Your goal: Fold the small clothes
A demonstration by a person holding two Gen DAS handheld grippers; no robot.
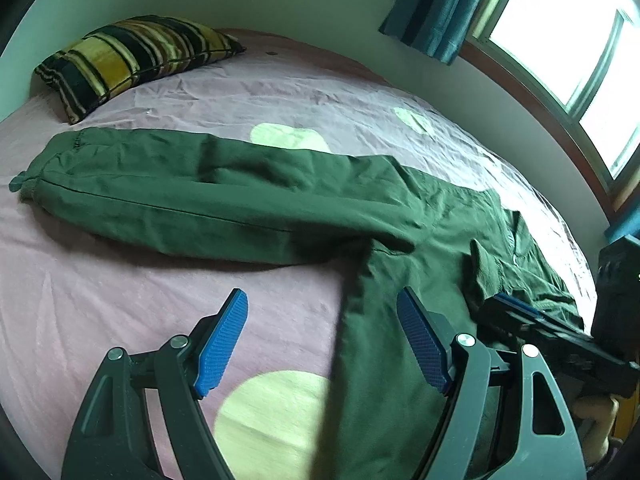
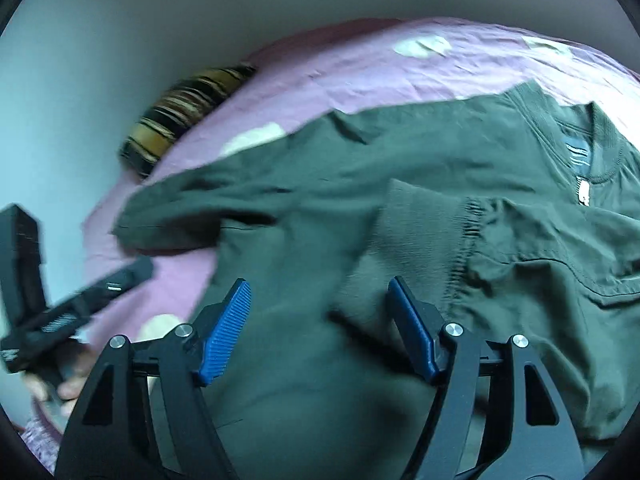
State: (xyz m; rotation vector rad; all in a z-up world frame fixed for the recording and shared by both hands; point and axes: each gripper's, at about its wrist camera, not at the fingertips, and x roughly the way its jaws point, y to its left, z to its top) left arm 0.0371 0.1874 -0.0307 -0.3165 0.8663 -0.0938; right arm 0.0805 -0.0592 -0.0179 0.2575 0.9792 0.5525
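A dark green jacket [image 1: 248, 196] lies on the pink bed sheet [image 1: 120, 304], one sleeve stretched out to the left toward the pillow. In the right wrist view the jacket [image 2: 400, 208] shows its collar at the upper right and the other sleeve's ribbed cuff [image 2: 424, 224] folded across its front. My left gripper [image 1: 322, 340] is open and empty, just above the jacket's side edge. My right gripper [image 2: 318, 328] is open and empty over the jacket's body, near the cuff. The right gripper also shows in the left wrist view [image 1: 560, 332], at the right over the jacket.
A yellow and black striped pillow [image 1: 132, 60] lies at the head of the bed against the wall. A window [image 1: 572, 52] with teal curtains is on the right. The sheet has pale green spots [image 1: 276, 416]. The left gripper and hand show in the right wrist view [image 2: 72, 312].
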